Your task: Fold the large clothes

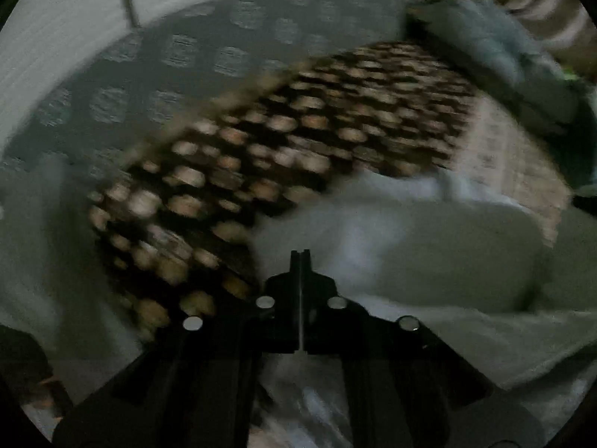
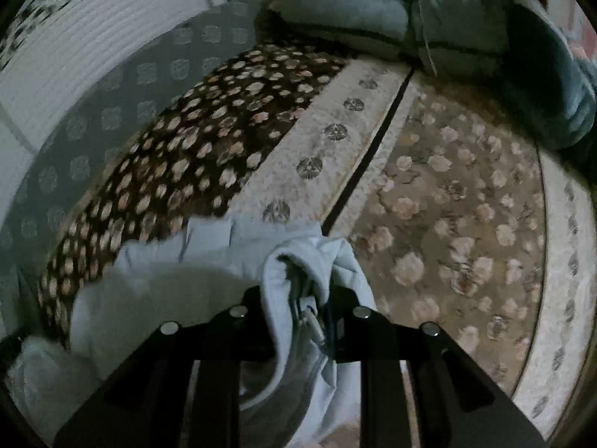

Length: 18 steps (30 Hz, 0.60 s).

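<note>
Floor: patterned rugs cover it; a dark brown rug with pale round blossoms (image 2: 194, 142) lies beside a cream strip with dark medallions (image 2: 321, 149), and past a dark seam sits a tan rug with pale flowers (image 2: 459, 224).
Far edge: a grey cover with lighter square motifs (image 2: 123, 93) runs along a white ribbed surface (image 2: 86, 67).
Bedding: a folded grey-blue quilt (image 2: 373, 18) rests at the top of the right wrist view, touching the rugs' far end.
Garment: a pale grey-white garment (image 2: 309, 261) of soft, thick-looking cloth, lying low in both views over the near edge of the brown rug; it is bunched in rounded folds, with a ribbed hem showing on its left part and a metal zip pull dangling in the gathered fold.
Garment in left view: a broad pale mass (image 1: 429, 246) spreading to the right of the fingers; strongly blurred, so seams cannot be made out.
Right gripper (image 2: 298, 298): jaws narrow, pinching the gathered fold of the garment, which drapes down between the fingers.
Left gripper (image 1: 300, 257): jaws fully together, tips meeting; pale cloth lies around and under them, but whether any is pinched cannot be told.
</note>
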### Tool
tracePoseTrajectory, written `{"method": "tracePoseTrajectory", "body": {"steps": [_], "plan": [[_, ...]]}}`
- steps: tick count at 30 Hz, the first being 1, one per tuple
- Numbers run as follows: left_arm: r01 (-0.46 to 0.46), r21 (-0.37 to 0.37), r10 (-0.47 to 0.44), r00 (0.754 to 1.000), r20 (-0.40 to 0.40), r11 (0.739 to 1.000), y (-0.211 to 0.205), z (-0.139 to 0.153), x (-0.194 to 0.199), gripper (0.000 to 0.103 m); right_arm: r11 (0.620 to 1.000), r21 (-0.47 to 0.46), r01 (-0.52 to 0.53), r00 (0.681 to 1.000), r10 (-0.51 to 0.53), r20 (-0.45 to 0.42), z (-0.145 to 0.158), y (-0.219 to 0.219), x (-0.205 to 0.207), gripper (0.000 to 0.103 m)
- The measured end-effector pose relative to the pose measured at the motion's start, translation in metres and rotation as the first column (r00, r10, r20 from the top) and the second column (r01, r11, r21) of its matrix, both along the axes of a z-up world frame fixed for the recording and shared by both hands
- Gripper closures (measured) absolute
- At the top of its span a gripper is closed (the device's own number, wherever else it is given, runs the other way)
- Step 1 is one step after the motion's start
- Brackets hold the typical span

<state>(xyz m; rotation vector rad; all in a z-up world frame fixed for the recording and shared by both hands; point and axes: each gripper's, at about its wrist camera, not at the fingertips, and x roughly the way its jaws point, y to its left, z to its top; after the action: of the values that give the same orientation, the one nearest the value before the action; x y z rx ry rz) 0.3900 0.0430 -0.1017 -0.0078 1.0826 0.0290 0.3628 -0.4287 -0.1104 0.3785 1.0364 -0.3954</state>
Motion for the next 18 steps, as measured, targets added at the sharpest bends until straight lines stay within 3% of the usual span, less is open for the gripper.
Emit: {"method": "tracePoseTrajectory", "body": {"steps": [2,4,7,9,10,11,12,14,15,16,18], "plan": [[-0.032,0.012,0.032,0.997,-0.077,0.999,0.014,-0.018,0.034,0.103,1.0,-0.009,0.016,0.998,-0.017,-0.058,-0.023,-0.006,0.018,0.082],[-0.049,0.021,0.051,0.994,-0.094,0.999,0.022,-0.027,0.049,0.103,1.0,-0.013,0.027,0.991,-0.029,-0.13,-0.055,-0.013,0.034,0.082],[-0.065,-0.003,0.065,0.995,-0.069,0.998,0.037,-0.016,0.046,0.103,0.998,0.029,0.064,0.986,-0.058,-0.157,-0.079,-0.021,0.045,0.082],[-0.043,0.004,0.043,0.998,-0.051,0.999,0.04,-0.008,0.037,0.079,0.996,0.04,0.077,0.98,-0.069,-0.186,-0.084,-0.024,0.052,0.081],[-0.04,0.035,0.041,0.998,-0.041,0.999,0.044,-0.004,0.029,0.046,0.996,0.044,0.076,0.977,-0.066,-0.201,-0.084,-0.025,0.056,0.079],[-0.041,0.074,0.043,0.999,-0.026,0.996,0.051,-0.001,0.019,0.032,0.997,0.049,0.065,0.976,-0.053,-0.212,-0.082,-0.026,0.059,0.078],[-0.027,0.102,0.028,1.0,-0.009,0.994,0.054,0.002,0.009,0.03,0.998,0.048,0.05,0.974,-0.039,-0.222,-0.076,-0.025,0.061,0.073],[0.002,0.076,-0.002,1.0,-0.009,0.997,0.059,0.004,-0.003,0.021,0.993,0.111,0.032,0.979,-0.009,-0.202,-0.06,-0.028,0.059,0.053],[0.009,0.049,-0.009,1.0,-0.004,0.999,0.06,0.006,-0.012,0.017,0.989,0.15,0.013,0.987,0.011,-0.162,-0.048,-0.028,0.053,0.031],[0.011,0.035,-0.011,1.0,0.001,0.999,0.06,0.007,-0.017,0.01,0.988,0.155,-0.005,0.991,0.026,-0.133,-0.038,-0.027,0.048,0.02],[0.023,-0.011,-0.023,1.0,0.012,1.0,0.056,0.006,-0.032,0.006,0.987,0.15,-0.063,0.994,0.077,-0.084,-0.015,-0.025,0.033,0.012]]}}
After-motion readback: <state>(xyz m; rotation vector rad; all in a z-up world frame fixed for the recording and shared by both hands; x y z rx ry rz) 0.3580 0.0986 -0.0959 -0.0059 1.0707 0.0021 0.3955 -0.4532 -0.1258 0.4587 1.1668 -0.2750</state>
